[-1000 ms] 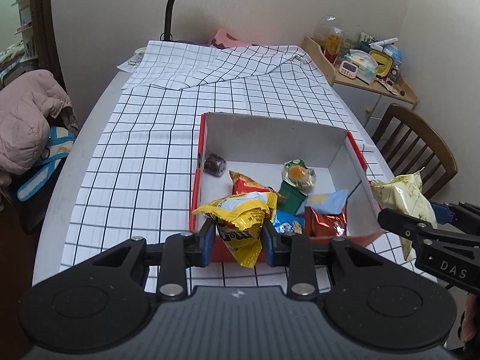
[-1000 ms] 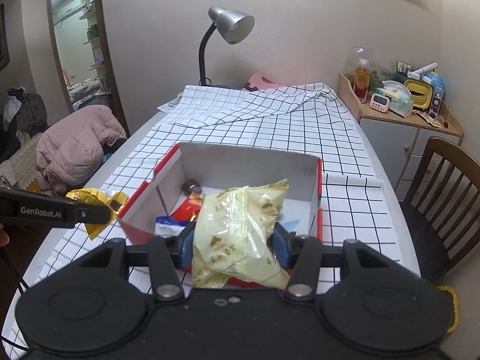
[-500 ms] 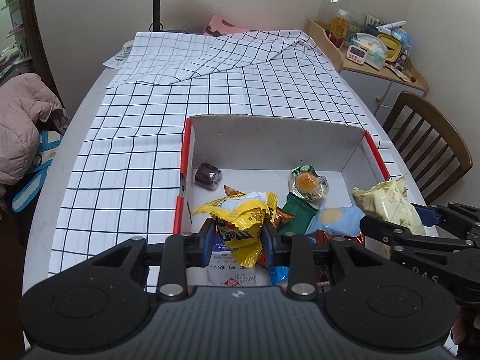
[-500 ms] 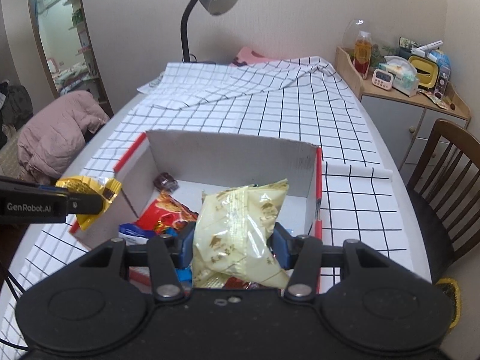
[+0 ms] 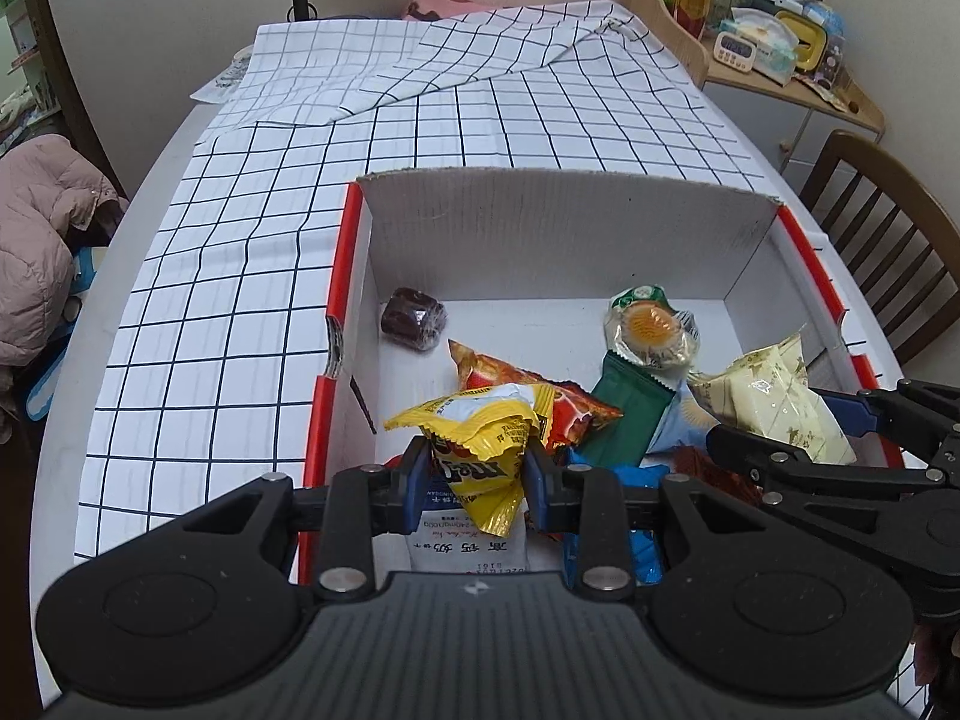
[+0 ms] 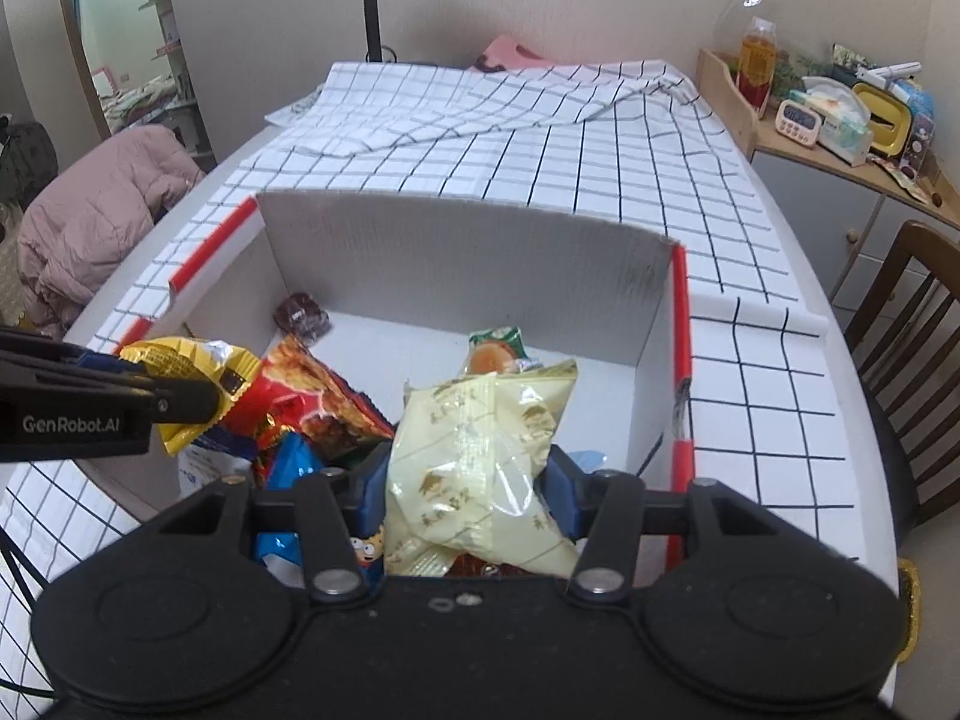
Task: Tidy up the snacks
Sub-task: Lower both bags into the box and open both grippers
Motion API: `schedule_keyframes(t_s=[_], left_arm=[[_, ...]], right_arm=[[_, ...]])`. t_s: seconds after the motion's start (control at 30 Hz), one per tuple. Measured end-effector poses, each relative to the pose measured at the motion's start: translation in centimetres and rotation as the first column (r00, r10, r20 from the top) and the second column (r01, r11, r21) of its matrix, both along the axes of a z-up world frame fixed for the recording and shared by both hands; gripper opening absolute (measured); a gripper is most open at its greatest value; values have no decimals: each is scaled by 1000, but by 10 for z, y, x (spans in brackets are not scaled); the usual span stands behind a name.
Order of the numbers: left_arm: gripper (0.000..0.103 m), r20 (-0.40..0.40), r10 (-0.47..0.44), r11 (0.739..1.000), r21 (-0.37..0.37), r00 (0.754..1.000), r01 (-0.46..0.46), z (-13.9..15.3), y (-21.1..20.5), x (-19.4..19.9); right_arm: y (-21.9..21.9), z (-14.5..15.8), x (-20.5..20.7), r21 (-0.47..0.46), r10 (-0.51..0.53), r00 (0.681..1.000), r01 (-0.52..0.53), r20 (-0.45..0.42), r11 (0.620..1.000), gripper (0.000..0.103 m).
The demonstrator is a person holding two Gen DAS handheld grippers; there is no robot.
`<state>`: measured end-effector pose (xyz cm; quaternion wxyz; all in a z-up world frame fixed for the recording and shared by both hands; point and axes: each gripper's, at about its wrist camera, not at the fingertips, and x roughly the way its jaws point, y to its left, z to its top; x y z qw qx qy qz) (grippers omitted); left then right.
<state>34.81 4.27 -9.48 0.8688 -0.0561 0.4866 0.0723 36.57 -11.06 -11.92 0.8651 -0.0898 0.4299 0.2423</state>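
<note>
A white cardboard box with red rims point(image 5: 558, 228) point(image 6: 456, 252) stands on the checked tablecloth and holds several snacks. My left gripper point(image 5: 477, 474) is shut on a yellow M&M's bag point(image 5: 480, 438) over the box's near left part; the bag also shows in the right wrist view point(image 6: 186, 366). My right gripper point(image 6: 468, 480) is shut on a pale yellow snack bag point(image 6: 480, 468), held over the box's near right part; it also shows in the left wrist view point(image 5: 774, 396). Inside lie a dark wrapped sweet point(image 5: 414, 318), a red bag point(image 5: 528, 390), a green packet point(image 5: 630, 414) and a round orange cake point(image 5: 651, 330).
A wooden chair point(image 6: 912, 324) stands to the right of the table. A side cabinet point(image 6: 840, 138) with bottles and a timer is at the back right. A lamp stem point(image 6: 375, 6) rises at the table's far end. A pink jacket point(image 6: 96, 204) lies to the left.
Both grippers have moved forward and down with their bags, from before the box's near edge to over its inside. Both stay shut.
</note>
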Motion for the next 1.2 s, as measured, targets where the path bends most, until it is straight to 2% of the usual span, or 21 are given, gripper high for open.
schedule_keyframes(t_s=[0.47, 0.63, 0.77, 0.83, 0.87, 0.9, 1.03, 1.2], left_arm=[[32, -55, -12, 1000, 13, 998, 13, -20, -4, 1], [32, -65, -10, 1000, 13, 998, 11, -21, -6, -1], [41, -57, -2, 1000, 11, 998, 2, -18, -6, -4], [46, -47, -3, 1000, 12, 999, 4, -16, -6, -7], [46, -42, -3, 1000, 13, 999, 4, -14, -6, -8], [46, -36, -2, 1000, 13, 999, 3, -12, -6, -10], [54, -9, -1, 1000, 4, 1000, 1, -2, -6, -18], [56, 31, -9, 1000, 0, 999, 9, 13, -9, -30]], right_arm=[[5, -13, 1, -40, 32, 999, -33, -14, 999, 51], [5, -13, -1, -42, 40, 999, -40, -2, 998, 55], [3, -10, -4, -36, 34, 999, -33, 10, 999, 62], [0, -8, -4, -23, 21, 1000, -21, 13, 1000, 75], [-2, -6, -5, -17, 17, 1000, -16, 19, 1000, 90], [-4, -4, -6, -8, 14, 1000, -14, 26, 1000, 95], [-9, 6, -11, 17, 9, 999, -9, 40, 1000, 95], [-16, 21, -20, 57, 7, 999, -10, 52, 998, 100]])
